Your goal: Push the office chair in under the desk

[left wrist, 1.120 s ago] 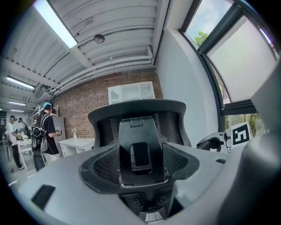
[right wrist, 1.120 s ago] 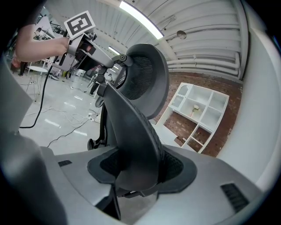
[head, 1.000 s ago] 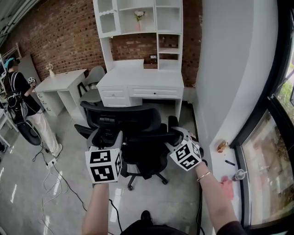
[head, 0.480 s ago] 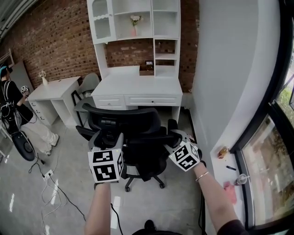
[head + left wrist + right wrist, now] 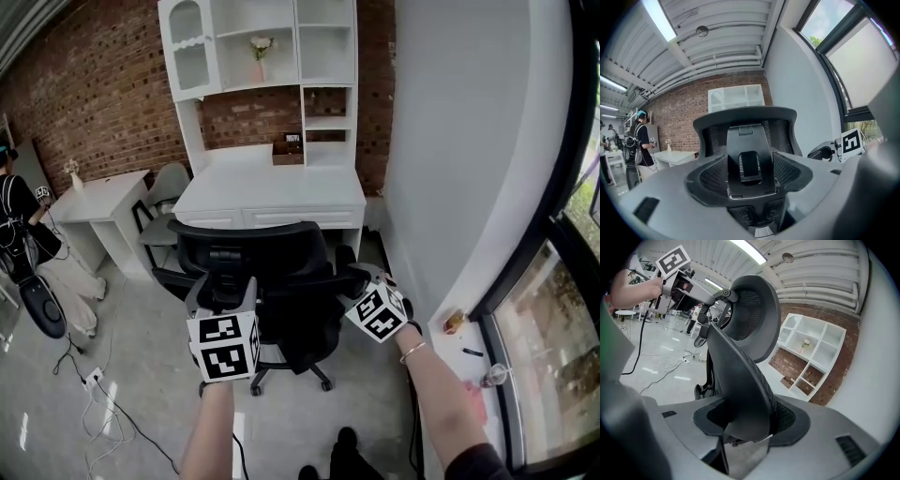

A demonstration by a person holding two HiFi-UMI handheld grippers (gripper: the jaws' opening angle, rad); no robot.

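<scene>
The black mesh office chair (image 5: 272, 267) stands on the floor just in front of the white desk (image 5: 272, 187), its back toward me. My left gripper (image 5: 223, 286) is at the rear of the backrest; in the left gripper view (image 5: 751, 187) its jaws flank the chair's central spine (image 5: 746, 159) and close on it. My right gripper (image 5: 361, 279) holds the backrest's right edge; in the right gripper view (image 5: 743, 425) that curved edge (image 5: 745, 380) is clamped between the jaws.
A white hutch (image 5: 262, 47) rises over the desk against a brick wall. A grey chair (image 5: 161, 192) and a white side table (image 5: 98, 197) stand to the left. A person (image 5: 28, 244) stands far left, with cables (image 5: 94, 375) on the floor. A white wall (image 5: 450, 141) and window sill (image 5: 464, 352) close the right.
The chair and both grippers have moved forward toward the desk, and its backrest now stands close to the desk's front edge. Both grips are unchanged.
</scene>
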